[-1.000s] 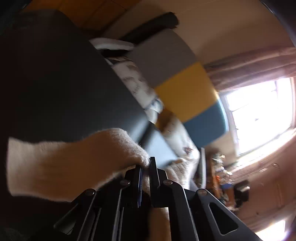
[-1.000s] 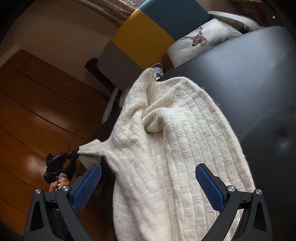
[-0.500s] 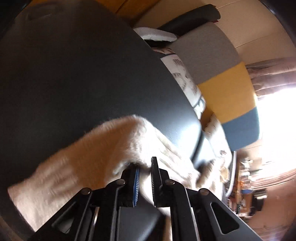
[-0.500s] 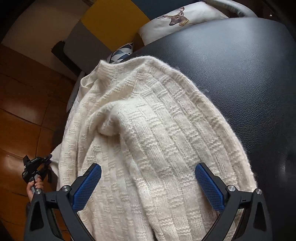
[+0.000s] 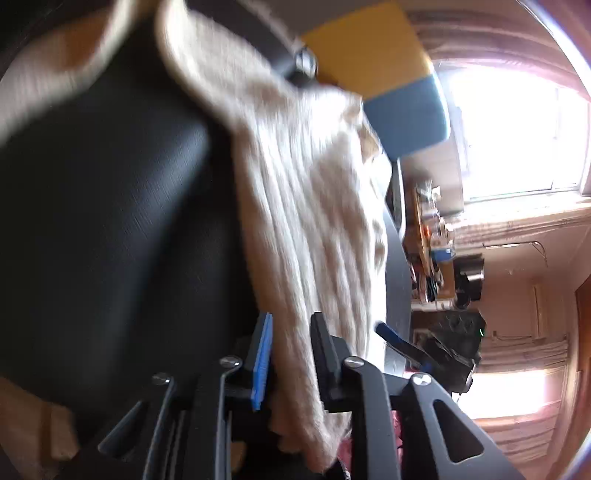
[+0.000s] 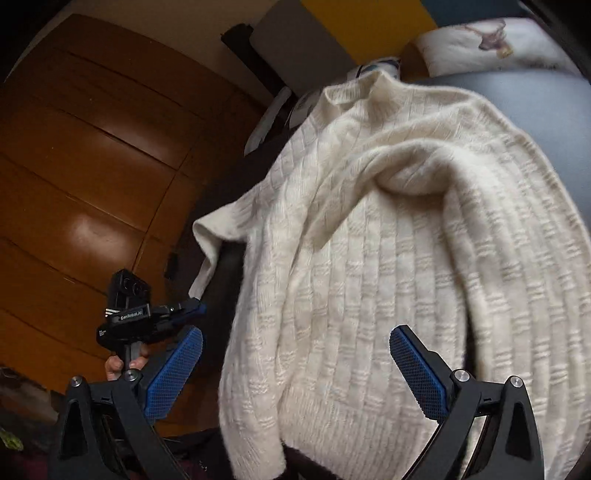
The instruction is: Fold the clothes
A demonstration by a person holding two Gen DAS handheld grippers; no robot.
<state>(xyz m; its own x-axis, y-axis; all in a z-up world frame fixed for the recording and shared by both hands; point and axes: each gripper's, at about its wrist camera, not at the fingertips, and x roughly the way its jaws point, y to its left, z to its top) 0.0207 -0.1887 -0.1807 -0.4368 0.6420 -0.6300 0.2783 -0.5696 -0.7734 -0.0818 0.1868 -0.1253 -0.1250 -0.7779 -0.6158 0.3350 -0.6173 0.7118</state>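
One cream knitted sweater (image 6: 388, 266) lay spread over the dark padded surface (image 6: 546, 96), filling the centre and right of the right wrist view, its collar toward the upper middle and a thick fold bunched across its upper half. One sleeve (image 6: 214, 236) hung off the surface's edge at centre left.

Two grippers were present. The left gripper (image 5: 290, 354) sat at the bottom centre of its own blurred view with a strip of the sweater (image 5: 306, 206) running between its fingers; the jaws were narrow around the knit, with a slim gap still visible beside the blue pad, so whether they were truly clamped could not be told. The same gripper (image 6: 192, 308) showed in the lower left of the right wrist view, held by one hand (image 6: 120, 363), its tip near the hanging sleeve.

The right gripper (image 6: 295, 369) hovered over the sweater's hem at the bottom of the frame, jaws spread wide and grasping nothing.

Around it: a wooden floor (image 6: 74, 166) at left, a panelled backrest (image 6: 369, 26) in grey, yellow and blue at the top, one deer-print cushion (image 6: 487, 48) at upper right, and a bright window (image 5: 517, 129) with curtains.
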